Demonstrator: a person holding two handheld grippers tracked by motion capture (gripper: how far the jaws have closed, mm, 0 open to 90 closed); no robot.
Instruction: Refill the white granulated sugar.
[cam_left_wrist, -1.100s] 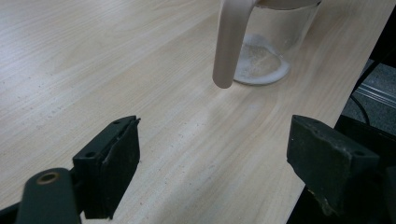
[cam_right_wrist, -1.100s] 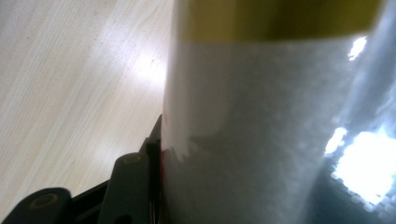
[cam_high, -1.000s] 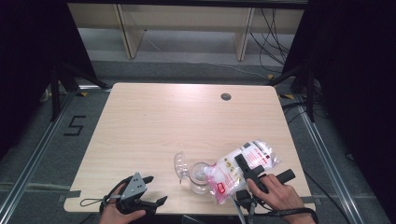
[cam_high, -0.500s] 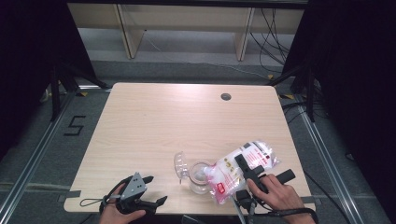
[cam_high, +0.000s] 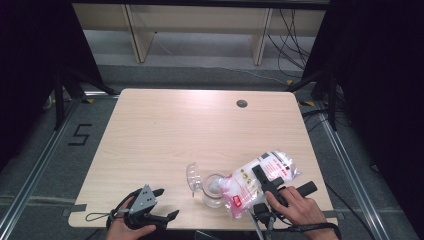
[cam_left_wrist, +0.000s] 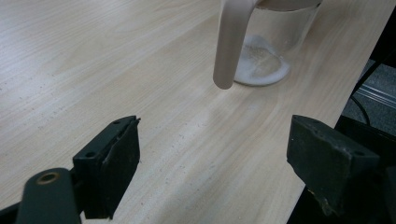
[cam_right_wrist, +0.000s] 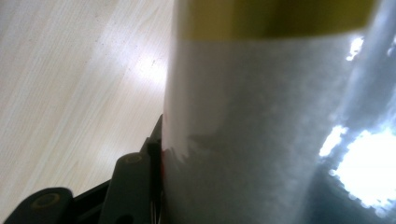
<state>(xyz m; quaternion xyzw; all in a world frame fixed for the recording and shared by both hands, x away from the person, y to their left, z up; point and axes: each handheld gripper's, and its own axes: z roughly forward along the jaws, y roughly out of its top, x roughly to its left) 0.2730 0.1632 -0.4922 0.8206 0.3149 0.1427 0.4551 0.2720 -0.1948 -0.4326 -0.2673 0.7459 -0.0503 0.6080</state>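
Right gripper (cam_high: 270, 186): its jaws pinched the white plastic bag (cam_high: 260, 180), one jaw pressed flat against the film.
Bag: tilted between those jaws, its low end over the mouth of the clear glass jug (cam_high: 212, 189).
Jug: upright on the worktop (cam_high: 200, 125) near its front edge, a little white powder (cam_left_wrist: 259, 63) lying on its bottom.
Left gripper (cam_high: 145, 212): jaws spread wide, nothing between them, only bare worktop.
Jug from left jaws: ahead of them and well apart, handle (cam_left_wrist: 231, 42) facing them.
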